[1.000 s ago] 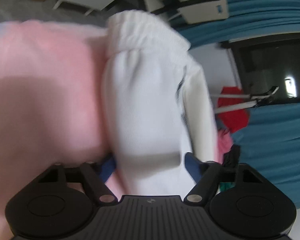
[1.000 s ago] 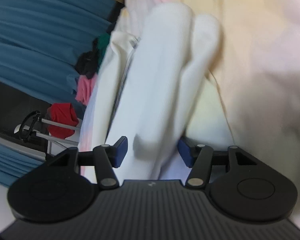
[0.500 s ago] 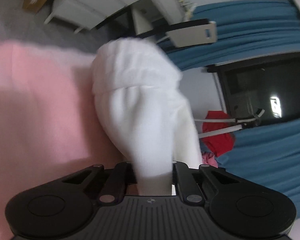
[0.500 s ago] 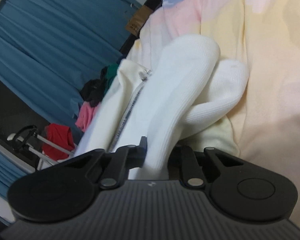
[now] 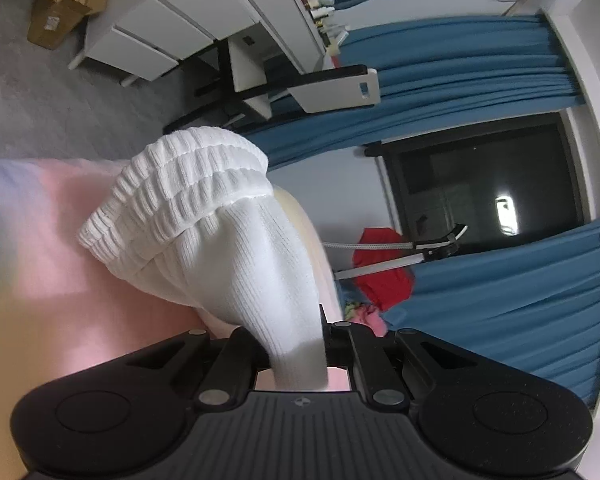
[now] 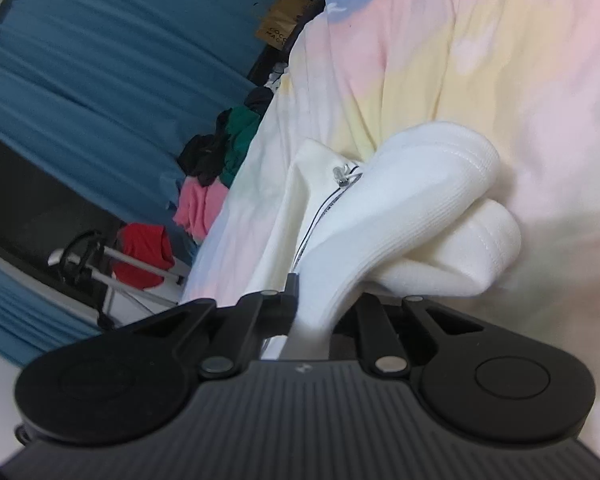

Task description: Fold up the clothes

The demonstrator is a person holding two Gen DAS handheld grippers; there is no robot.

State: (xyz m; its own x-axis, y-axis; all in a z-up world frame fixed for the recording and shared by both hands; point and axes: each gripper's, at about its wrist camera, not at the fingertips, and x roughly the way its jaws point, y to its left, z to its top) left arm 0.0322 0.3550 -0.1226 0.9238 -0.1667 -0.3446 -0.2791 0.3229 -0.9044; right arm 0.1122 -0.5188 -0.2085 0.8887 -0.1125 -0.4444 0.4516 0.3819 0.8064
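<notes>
Curtains (image 5: pixel 480 64), drawers (image 5: pixel 148 28), clothes pile (image 6: pixel 208 184) beyond garment (image 5: pixel 228 248)

Even, soft indoor light — no hard shadows. A bright lamp reflection glares in the dark window (image 5: pixel 504 204). Fisheye bending curves the blue curtains (image 5: pixel 460 68) at the edges; the pastel bedsheet (image 6: pixel 480 40) is blurred — softly out of focus.

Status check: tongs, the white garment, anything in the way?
Left tongs shut on white knit garment. Right tongs closing on it. Nothing blocking on the pastel bedspread.

White ribbed garment (image 5: pixel 236 248), pastel bedsheet (image 6: pixel 480 60).
</notes>
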